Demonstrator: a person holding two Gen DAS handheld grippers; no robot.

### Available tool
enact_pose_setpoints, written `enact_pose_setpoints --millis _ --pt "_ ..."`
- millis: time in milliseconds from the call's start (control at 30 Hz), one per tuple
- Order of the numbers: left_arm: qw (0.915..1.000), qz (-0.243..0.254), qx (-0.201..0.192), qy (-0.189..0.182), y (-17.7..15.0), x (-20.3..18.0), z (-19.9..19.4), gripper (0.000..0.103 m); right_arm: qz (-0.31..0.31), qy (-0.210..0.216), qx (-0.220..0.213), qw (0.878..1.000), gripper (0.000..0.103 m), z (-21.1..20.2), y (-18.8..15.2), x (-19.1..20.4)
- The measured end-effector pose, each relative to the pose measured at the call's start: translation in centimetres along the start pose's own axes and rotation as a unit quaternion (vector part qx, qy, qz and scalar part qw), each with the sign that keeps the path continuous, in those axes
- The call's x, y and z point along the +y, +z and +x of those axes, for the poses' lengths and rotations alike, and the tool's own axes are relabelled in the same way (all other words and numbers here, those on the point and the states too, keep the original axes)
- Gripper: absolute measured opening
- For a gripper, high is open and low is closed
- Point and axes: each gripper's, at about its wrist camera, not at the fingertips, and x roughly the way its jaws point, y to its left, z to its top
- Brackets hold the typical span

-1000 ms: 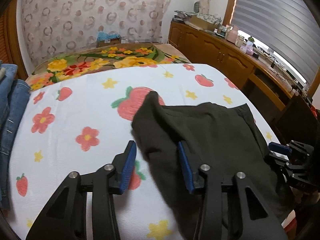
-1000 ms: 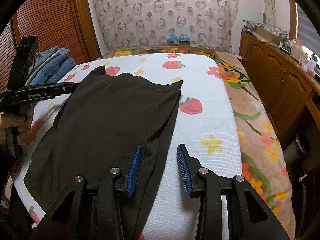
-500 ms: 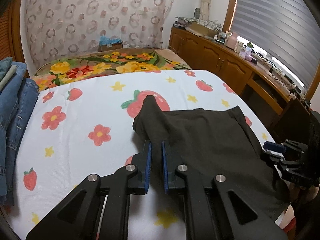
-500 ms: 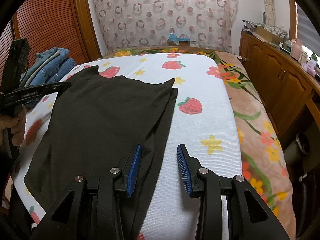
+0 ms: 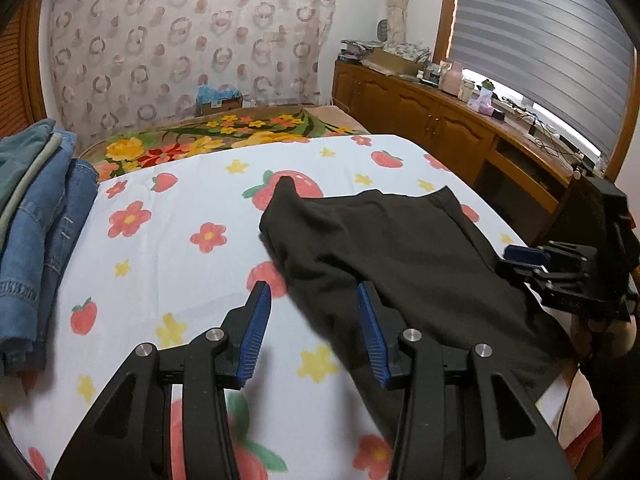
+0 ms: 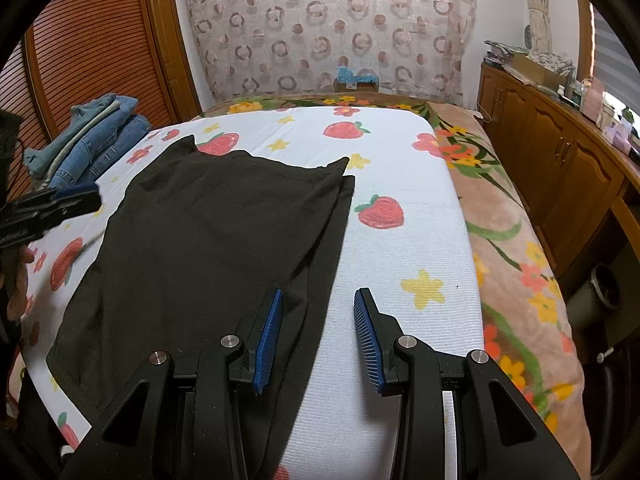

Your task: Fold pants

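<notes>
Bedroom with wooden cabinets, a circle-patterned curtain and a bed under a strawberry-print sheet (image 6: 400,272) serving as the folding surface. Lying flat on that sheet: dark pants (image 6: 208,248), already doubled leg over leg, one edge slightly offset from the other along the side nearer the sheet's middle. Resting at the sheet's far edge from the cabinets: a stack of folded denim garments (image 5: 36,216). Hovering over the pants' near corner: left gripper (image 5: 312,320), jaws spread, holding nothing, one blue pad above cloth and the other above bare sheet. Hovering at the pants' opposite long edge: right gripper (image 6: 316,332), jaws likewise spread and empty, straddling the cloth's border. Appearing thin, soft and limp, so likely draping and sagging wherever unsupported, wrinkling easily, sliding readily over the sheet. Judging best purchase at the hem corners or the waistband corners, pinching both layers together at each side and lifting evenly, keeping the offset edge from drifting further.
</notes>
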Motion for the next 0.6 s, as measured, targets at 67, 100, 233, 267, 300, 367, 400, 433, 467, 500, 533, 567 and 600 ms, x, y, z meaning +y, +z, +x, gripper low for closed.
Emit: enact_pose_setpoints --millis 67,100,233,267,300,367,400,433,467,500,533,567,600 --pt "1.0 0.006 -0.003 0.004 -0.3 -0.3 -0.5 0.046 -0.001 -0.001 0.0 1.0 0.039 0.0 0.0 0.0" --pt "0.9999 0.01 -0.003 0.006 -0.4 -0.5 -0.6 0.046 -0.001 -0.001 0.0 1.0 0.039 0.0 0.0 0.0" --pt "0.9998 0.017 -0.01 0.004 -1.0 -1.0 -1.3 0.046 0.001 -0.003 0.0 1.0 0.039 0.0 0.0 -0.1" --pt "0.9998 0.017 -0.012 0.007 -1.1 -1.1 -1.5 0.046 0.0 -0.003 0.0 1.0 0.039 0.0 0.0 -0.2" --pt "0.9997 0.018 -0.013 0.007 -1.2 -1.2 -1.6 0.046 0.0 -0.003 0.0 1.0 0.039 0.0 0.0 -0.2" --pt "0.9998 0.016 -0.015 -0.002 -1.5 -1.4 -1.9 0.046 0.0 -0.003 0.0 1.0 0.039 0.0 0.0 -0.2" --pt "0.9998 0.015 -0.014 -0.005 -1.7 -1.4 -2.0 0.046 0.0 -0.003 0.0 1.0 0.039 0.0 0.0 -0.2" --pt "0.9998 0.015 -0.013 -0.008 -1.9 -1.5 -2.1 0.046 0.0 -0.003 0.0 1.0 0.039 0.0 0.0 -0.1" --pt "0.9997 0.016 -0.014 -0.01 -2.2 -1.7 -2.4 0.046 0.0 -0.003 0.0 1.0 0.039 0.0 0.0 -0.2" --pt "0.9997 0.018 -0.015 -0.011 -2.4 -1.9 -2.5 0.046 0.0 -0.003 0.0 1.0 0.039 0.0 0.0 -0.2" --pt "0.9996 0.019 -0.016 -0.011 -2.7 -2.0 -2.7 0.046 0.0 -0.003 0.0 1.0 0.039 0.0 0.0 -0.1" --pt "0.9996 0.021 -0.018 -0.01 -2.9 -2.2 -2.9 0.046 0.0 -0.003 0.0 1.0 0.039 0.0 0.0 -0.2" --pt "0.9995 0.024 -0.02 -0.007 -3.2 -2.4 -3.2 0.046 0.0 -0.003 0.0 1.0 0.039 0.0 0.0 -0.2"
